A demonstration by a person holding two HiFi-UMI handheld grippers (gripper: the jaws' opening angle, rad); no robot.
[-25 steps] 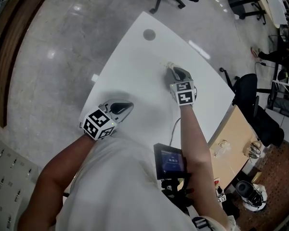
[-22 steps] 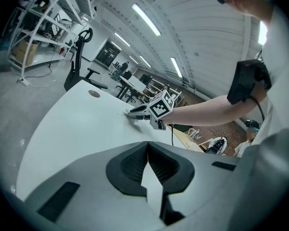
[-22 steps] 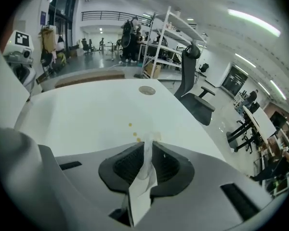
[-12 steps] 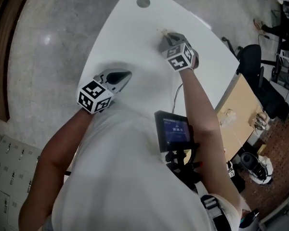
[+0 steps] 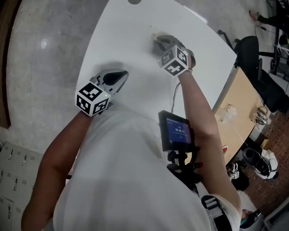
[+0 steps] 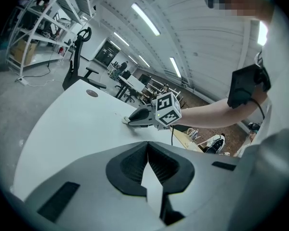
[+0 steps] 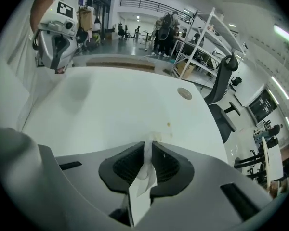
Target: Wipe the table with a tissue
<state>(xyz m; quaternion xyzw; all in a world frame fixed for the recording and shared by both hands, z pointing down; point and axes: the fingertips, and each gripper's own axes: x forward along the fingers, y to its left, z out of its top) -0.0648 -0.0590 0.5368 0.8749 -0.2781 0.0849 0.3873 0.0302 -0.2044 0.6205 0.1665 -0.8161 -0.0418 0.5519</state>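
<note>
Right claw (image 5: 156, 39) pinches a crumpled white tissue (image 7: 144, 170) on the smooth, glossy surface (image 5: 130, 28), toward its curved far edge. It has rolled leftward since a second ago. Left claw (image 5: 124, 73), pressed together and empty, sits at the near edge.

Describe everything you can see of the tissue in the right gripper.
The tissue is white, thin and crumpled, and looks like soft paper. It is pinched on edge between the closed jaws of the right gripper, with a creased strip running back between the ribbed pads. Its front end pokes out past the tips and appears to press on the white table, close to a small brownish spot.
</note>
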